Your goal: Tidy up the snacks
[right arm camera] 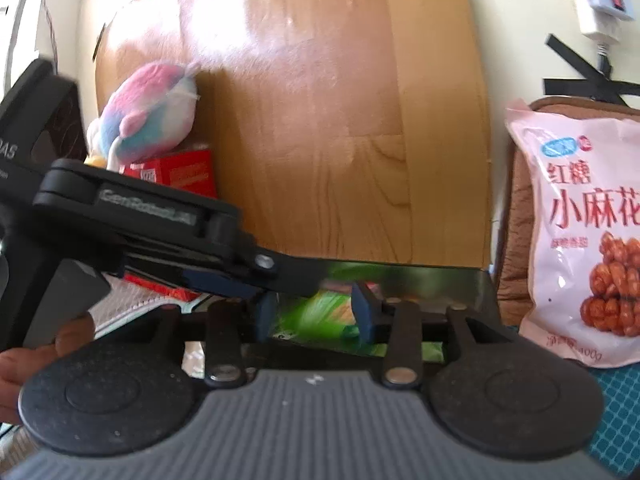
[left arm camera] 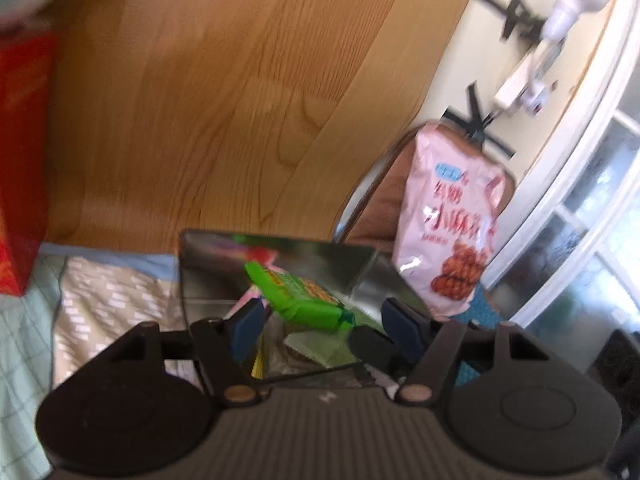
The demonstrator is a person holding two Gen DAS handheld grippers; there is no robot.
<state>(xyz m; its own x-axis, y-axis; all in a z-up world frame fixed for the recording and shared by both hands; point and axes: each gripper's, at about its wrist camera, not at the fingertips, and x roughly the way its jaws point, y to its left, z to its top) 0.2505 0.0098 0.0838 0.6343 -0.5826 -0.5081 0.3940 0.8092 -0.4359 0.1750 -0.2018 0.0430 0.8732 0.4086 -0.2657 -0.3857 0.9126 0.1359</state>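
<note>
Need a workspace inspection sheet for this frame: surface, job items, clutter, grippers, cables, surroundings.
Surface: patterned cloth against a wooden headboard.
Job's things: green snack packet over a shiny metal tray; more wrappers lie in the tray; pink snack bag stands upright to the tray's right.
Clutter: red box with a plush toy on top.
Grippers: left gripper open, fingers either side of the green packet; right gripper also around it, contact unclear through blur.
Cables: white power strip and cord on the wall, held by black tape.
Surroundings: window at right.
</note>
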